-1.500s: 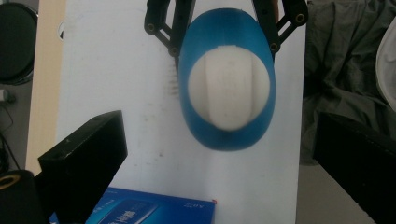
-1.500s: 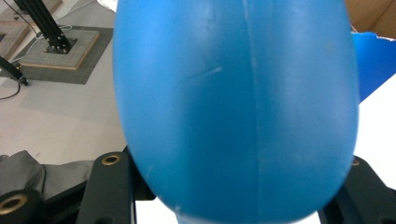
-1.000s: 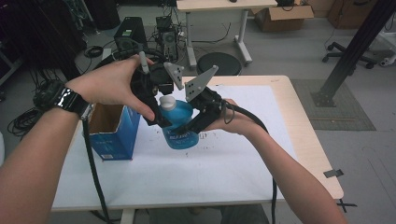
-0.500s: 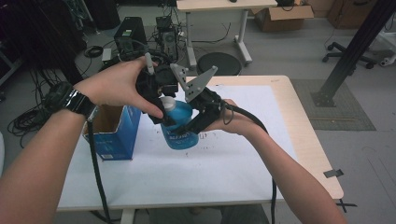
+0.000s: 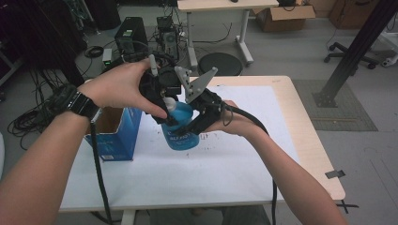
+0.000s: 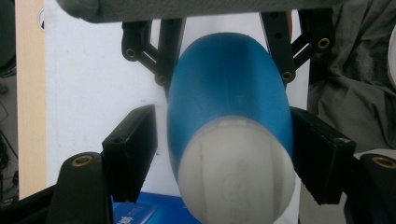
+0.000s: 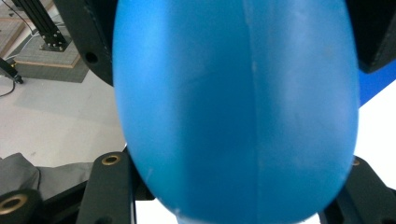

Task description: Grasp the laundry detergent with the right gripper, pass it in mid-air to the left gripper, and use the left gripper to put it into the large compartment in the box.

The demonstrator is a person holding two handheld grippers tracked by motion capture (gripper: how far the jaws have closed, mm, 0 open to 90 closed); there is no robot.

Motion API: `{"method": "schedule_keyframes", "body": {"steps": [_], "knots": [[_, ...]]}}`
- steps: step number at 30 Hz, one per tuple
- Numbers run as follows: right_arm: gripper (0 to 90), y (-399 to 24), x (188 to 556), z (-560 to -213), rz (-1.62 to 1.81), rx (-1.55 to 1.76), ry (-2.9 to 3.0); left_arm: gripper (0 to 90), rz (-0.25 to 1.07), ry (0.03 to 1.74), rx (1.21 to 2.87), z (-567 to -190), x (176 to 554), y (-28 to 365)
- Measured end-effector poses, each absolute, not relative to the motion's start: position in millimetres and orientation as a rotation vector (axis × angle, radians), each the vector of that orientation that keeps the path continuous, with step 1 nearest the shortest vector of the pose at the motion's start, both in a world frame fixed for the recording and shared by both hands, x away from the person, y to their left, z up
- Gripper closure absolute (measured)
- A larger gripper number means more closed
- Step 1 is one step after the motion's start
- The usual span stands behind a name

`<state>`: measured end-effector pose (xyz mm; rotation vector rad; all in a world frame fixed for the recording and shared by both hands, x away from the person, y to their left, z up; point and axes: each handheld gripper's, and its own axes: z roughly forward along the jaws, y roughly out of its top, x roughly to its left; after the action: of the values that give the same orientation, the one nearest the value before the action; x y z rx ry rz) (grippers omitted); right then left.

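Where the high view looks down, the tabletop carries a white sheet over most of its wood top, its near edge cut off by the two forearms. An open blue cardboard box stands at the tabletop's left edge; its inside is shadowed and half hidden by the left wrist, so its contents cannot be made out. Above the sheet, held off the surface between both hands, is a blue plastic bottle with a white cap; its label print is too small to read. The right tongs are clenched on the bottle's body, which blocks most of the right gripper view, with the black jaws pressed to either side. The left tongs sit around the capped end: in the left gripper view the right jaw touches the bottle while a gap shows at the left jaw, so they stand released. A few dark specks lie on the sheet beside the bottle.
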<state>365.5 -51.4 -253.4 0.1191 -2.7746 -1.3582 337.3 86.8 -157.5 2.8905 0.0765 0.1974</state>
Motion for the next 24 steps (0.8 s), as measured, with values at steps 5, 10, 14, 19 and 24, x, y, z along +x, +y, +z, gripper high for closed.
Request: {"method": "schedule_keyframes", "body": {"steps": [5,10,14,19,24], "knots": [[42.8,-52.4,366.1,-253.2,-1.373,0.115,-2.767,31.9,0.199,0.084,2.888,-158.2,337.7,86.2],[42.8,-53.6,366.5,-253.1,-1.372,0.11,-2.77,34.7,0.191,0.079,2.893,-158.3,337.9,84.7],[42.8,-54.3,366.6,-253.2,-1.373,0.103,-2.771,37.1,0.189,0.078,2.898,-158.9,338.0,84.0],[42.8,-54.9,366.7,-253.3,-1.374,0.097,-2.772,37.4,0.191,0.088,2.898,-158.5,337.9,83.8],[42.8,-54.5,366.9,-253.6,-1.374,0.094,-2.768,37.7,0.187,0.099,2.902,-158.2,338.3,83.7]]}}
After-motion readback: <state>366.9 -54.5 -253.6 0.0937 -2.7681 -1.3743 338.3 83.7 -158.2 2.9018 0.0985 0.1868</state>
